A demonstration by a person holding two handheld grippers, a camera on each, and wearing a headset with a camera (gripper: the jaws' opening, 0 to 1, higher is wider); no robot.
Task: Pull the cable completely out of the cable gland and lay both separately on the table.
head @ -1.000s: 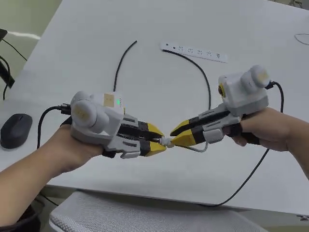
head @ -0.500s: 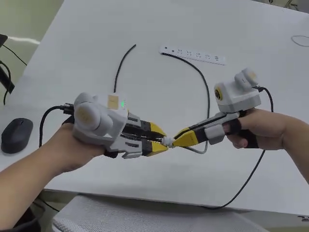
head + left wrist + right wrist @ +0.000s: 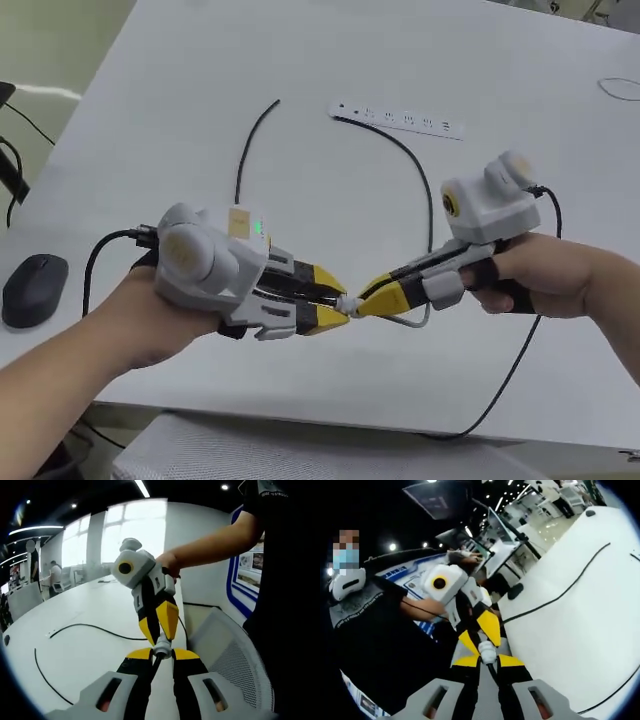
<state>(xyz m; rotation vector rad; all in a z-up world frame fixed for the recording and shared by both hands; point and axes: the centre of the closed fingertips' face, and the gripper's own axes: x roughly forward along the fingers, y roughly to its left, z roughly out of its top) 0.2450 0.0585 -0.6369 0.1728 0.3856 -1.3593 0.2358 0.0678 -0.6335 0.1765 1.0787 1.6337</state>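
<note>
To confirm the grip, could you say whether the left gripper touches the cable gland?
Touching: the left gripper view shows the left gripper clamping the cable gland.

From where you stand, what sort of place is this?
Probably an open-plan office or lab workspace: a long white table carries a power strip and a computer mouse, with large windows and ceiling strip lights beyond.

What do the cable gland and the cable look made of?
The cable gland looks like moulded plastic: pale grey-white, matte, no metallic shine. The cable seems to have a flexible rubbery or PVC jacket, light grey, since it hangs in a soft loop.
</note>
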